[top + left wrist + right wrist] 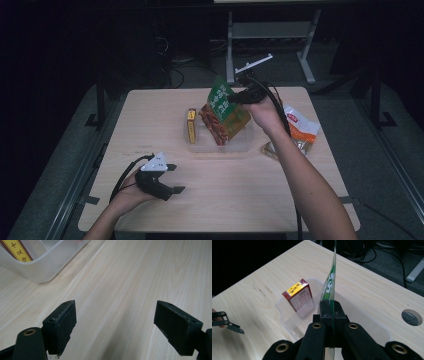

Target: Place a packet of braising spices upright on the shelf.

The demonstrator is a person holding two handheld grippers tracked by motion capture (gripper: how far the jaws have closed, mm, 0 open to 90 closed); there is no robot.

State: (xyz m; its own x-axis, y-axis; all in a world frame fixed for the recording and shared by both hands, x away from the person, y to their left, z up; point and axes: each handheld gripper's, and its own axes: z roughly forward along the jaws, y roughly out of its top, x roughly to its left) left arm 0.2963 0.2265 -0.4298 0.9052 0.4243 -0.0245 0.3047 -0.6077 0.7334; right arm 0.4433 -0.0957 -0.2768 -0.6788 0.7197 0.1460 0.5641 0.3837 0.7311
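Green packet held edge-on over the clear tub, pinched between the closed jaws of the right gripper. A small box stands inside the tub; an orange-and-white bag lies beside it. Left gripper rests spread wide on the table.

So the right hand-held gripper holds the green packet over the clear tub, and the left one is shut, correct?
Not quite: the left hand-held gripper is open, its jaws wide apart in the left gripper view. The right hand-held gripper does hold the green packet over the clear tub.
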